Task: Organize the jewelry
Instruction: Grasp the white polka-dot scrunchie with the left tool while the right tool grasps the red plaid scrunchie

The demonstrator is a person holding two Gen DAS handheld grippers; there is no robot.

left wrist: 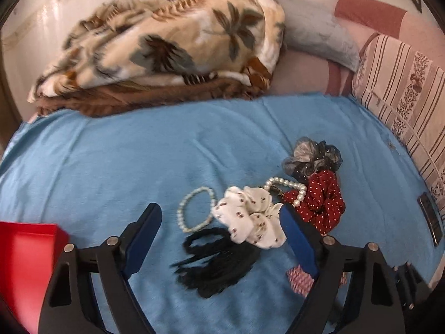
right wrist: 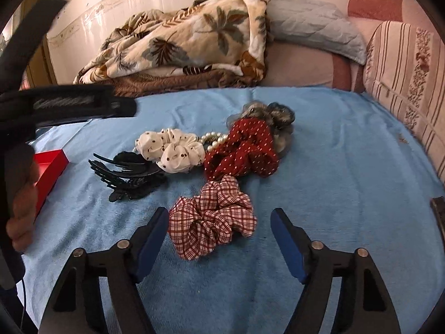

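On the blue cloth (left wrist: 111, 167) lie a pale bead bracelet (left wrist: 194, 211), a white spotted scrunchie (left wrist: 250, 220) and a black hair claw (left wrist: 217, 258), all between the wide fingers of my open left gripper (left wrist: 221, 211). To their right are a red dotted scrunchie (left wrist: 322, 203), a pearl bracelet (left wrist: 286, 189) and a grey scrunchie (left wrist: 311, 158). My right gripper (right wrist: 219, 214) is open around a red plaid scrunchie (right wrist: 211, 217), its pads apart from the fabric. Beyond it lie the white scrunchie (right wrist: 172, 150), the claw (right wrist: 128, 175) and the red dotted scrunchie (right wrist: 242, 150).
A red box (left wrist: 25, 250) (right wrist: 51, 167) sits at the left on the cloth. A folded leaf-print blanket (right wrist: 180, 41), a grey pillow (right wrist: 314, 25) and a striped cushion (right wrist: 403, 78) line the back and right. A dark phone (left wrist: 429, 217) lies at the right edge.
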